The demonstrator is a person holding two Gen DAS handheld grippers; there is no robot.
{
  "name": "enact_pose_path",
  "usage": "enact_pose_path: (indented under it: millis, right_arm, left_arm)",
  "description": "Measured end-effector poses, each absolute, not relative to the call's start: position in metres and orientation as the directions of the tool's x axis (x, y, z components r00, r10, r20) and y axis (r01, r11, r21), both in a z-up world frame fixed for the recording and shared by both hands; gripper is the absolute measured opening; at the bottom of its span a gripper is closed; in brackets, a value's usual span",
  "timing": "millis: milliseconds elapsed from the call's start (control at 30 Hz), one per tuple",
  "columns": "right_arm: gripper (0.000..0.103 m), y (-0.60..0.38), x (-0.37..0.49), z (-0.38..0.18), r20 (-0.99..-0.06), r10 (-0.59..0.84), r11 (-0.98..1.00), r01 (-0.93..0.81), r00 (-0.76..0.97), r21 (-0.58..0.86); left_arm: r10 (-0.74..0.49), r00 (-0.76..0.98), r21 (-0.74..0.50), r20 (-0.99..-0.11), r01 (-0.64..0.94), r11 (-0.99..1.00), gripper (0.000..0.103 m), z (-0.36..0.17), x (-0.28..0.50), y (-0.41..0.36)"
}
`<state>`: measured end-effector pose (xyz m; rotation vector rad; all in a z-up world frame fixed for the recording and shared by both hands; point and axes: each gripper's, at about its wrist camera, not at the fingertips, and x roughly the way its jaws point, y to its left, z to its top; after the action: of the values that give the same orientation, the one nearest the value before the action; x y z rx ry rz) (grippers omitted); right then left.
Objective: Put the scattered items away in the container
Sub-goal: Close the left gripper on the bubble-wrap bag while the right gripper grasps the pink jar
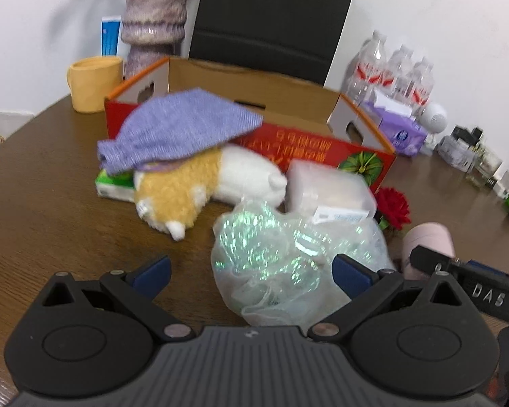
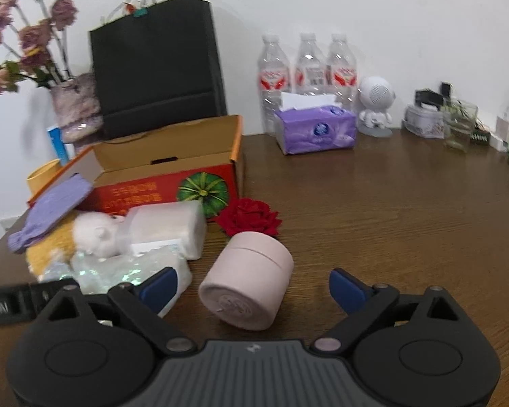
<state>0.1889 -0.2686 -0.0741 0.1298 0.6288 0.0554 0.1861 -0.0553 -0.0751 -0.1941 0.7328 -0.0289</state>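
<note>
None of the scattered items is being seen inside the cardboard box yet; its open interior is looking bare as far as can be made out, so the tidying is judged to be at its very start. Everything is being left heaped on the brown table just in front of the box: a purple knitted cloth is draped over a yellow-and-white plush toy, with a green packet tucked beneath, a white translucent tub beside it, and a red fabric flower near the box corner. The left gripper is being held with jaws spread around a shimmering plastic bag, not yet pinched. The right gripper is likewise being held wide, its blue pads standing either side of a pink cylindrical case lying on its side, untouched.
</note>
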Motion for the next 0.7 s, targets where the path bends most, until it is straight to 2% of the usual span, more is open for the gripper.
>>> enact_pose_path:
  millis: [67, 167, 233, 267, 333, 367, 400, 433, 467, 500, 600, 700]
  right_arm:
    - [0.088, -0.268, 0.194, -0.078, -0.588, 0.078, 0.991, 0.003, 0.805, 0.135]
    - [0.083, -0.267, 0.201, -0.083, -0.595, 0.053, 0.992, 0.025, 0.802, 0.122]
    - [0.071, -0.267, 0.204, -0.086, -0.605, 0.051, 0.992, 0.031, 0.794, 0.124]
    - [0.065, -0.268, 0.205, -0.088, -0.611, 0.056, 0.991, 0.031, 0.790, 0.131]
    - [0.062, -0.269, 0.205, -0.092, -0.616, 0.070, 0.988, 0.029, 0.784, 0.149]
    - [0.062, -0.271, 0.203, -0.093, -0.613, 0.081, 0.986, 0.026, 0.786, 0.164]
    - [0.062, -0.274, 0.202, -0.093, -0.608, 0.098, 0.982, 0.021, 0.787, 0.185]
    - [0.062, -0.277, 0.200, -0.094, -0.604, 0.112, 0.979, 0.017, 0.789, 0.204]
    - [0.061, -0.279, 0.198, -0.095, -0.599, 0.126, 0.975, 0.013, 0.791, 0.222]
    - [0.061, -0.281, 0.196, -0.096, -0.594, 0.133, 0.973, 0.009, 0.793, 0.229]
    - [0.061, -0.281, 0.190, -0.097, -0.585, 0.132, 0.977, -0.005, 0.800, 0.213]
    - [0.061, -0.280, 0.186, -0.097, -0.579, 0.134, 0.979, -0.016, 0.804, 0.204]
  left_arm:
    - [-0.087, 0.738, -0.173, -0.670, -0.041, 0.984, 0.103, -0.081, 0.190, -0.057]
    - [-0.050, 0.754, -0.118, -0.655, -0.036, 0.992, 0.103, -0.087, 0.190, -0.061]
    - [-0.050, 0.762, -0.111, -0.646, -0.030, 0.993, 0.102, -0.090, 0.189, -0.060]
    - [-0.055, 0.765, -0.115, -0.641, -0.025, 0.993, 0.097, -0.091, 0.189, -0.060]
    - [-0.066, 0.769, -0.128, -0.636, -0.021, 0.992, 0.076, -0.092, 0.187, -0.057]
    - [-0.070, 0.772, -0.132, -0.632, -0.018, 0.991, 0.059, -0.092, 0.186, -0.056]
    - [-0.072, 0.778, -0.128, -0.624, -0.011, 0.992, 0.049, -0.092, 0.185, -0.055]
    - [-0.082, 0.781, -0.132, -0.619, -0.001, 0.991, 0.046, -0.092, 0.183, -0.055]
    - [-0.092, 0.783, -0.138, -0.615, 0.008, 0.990, 0.036, -0.092, 0.182, -0.054]
    - [-0.104, 0.784, -0.148, -0.612, 0.016, 0.989, 0.030, -0.091, 0.181, -0.053]
    - [-0.121, 0.789, -0.151, -0.602, 0.037, 0.988, 0.025, -0.090, 0.178, -0.053]
    - [-0.124, 0.794, -0.135, -0.595, 0.053, 0.989, 0.025, -0.089, 0.174, -0.057]
